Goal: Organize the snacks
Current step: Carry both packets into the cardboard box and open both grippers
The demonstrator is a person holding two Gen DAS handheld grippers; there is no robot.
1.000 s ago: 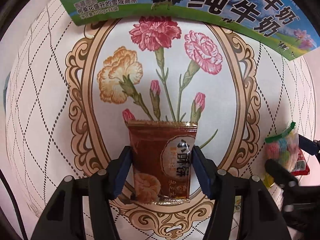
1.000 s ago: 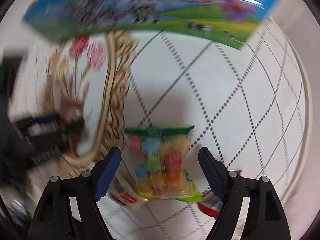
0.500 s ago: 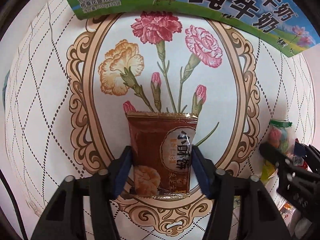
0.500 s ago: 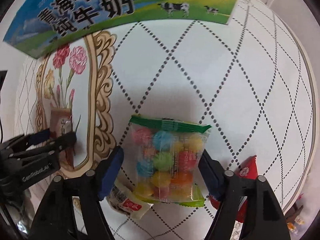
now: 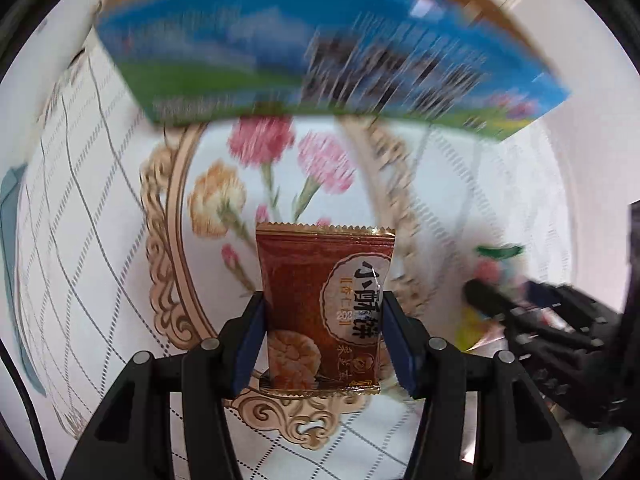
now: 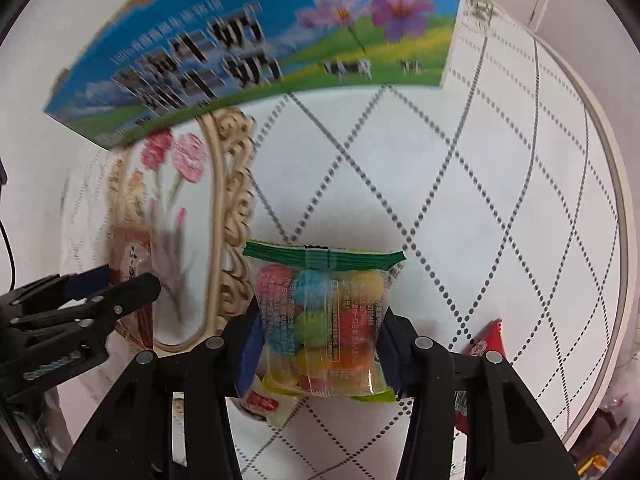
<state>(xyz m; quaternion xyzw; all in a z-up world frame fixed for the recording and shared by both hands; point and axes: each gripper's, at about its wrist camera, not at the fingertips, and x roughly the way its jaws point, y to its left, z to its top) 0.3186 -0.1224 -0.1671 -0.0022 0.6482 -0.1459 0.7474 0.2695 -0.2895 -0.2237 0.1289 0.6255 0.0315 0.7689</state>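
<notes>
The left gripper (image 5: pixel 322 330) clamps a brown biscuit packet (image 5: pixel 324 308). The right gripper's (image 6: pixel 320 334) jaws are closing on a clear candy bag (image 6: pixel 324 320). A milk carton (image 6: pixel 256 48) lies at twelve o'clock, a red packet (image 6: pixel 486 340) at four.

Grippers: two, left (image 5: pixel 322 334) and right (image 6: pixel 318 344)
Brown packet (image 5: pixel 324 304): one
Candy bag (image 6: pixel 320 320): one
Red packet (image 6: pixel 486 340): one, right of candy bag
White packet (image 6: pixel 266 404): one, under candy bag
Milk carton (image 6: pixel 256 44): one

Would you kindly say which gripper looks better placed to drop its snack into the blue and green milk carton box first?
Probably left: the left gripper already clamps its brown biscuit packet directly below the box. The right gripper, jaws closing on the clear candy bag, sits off to the side.
</notes>
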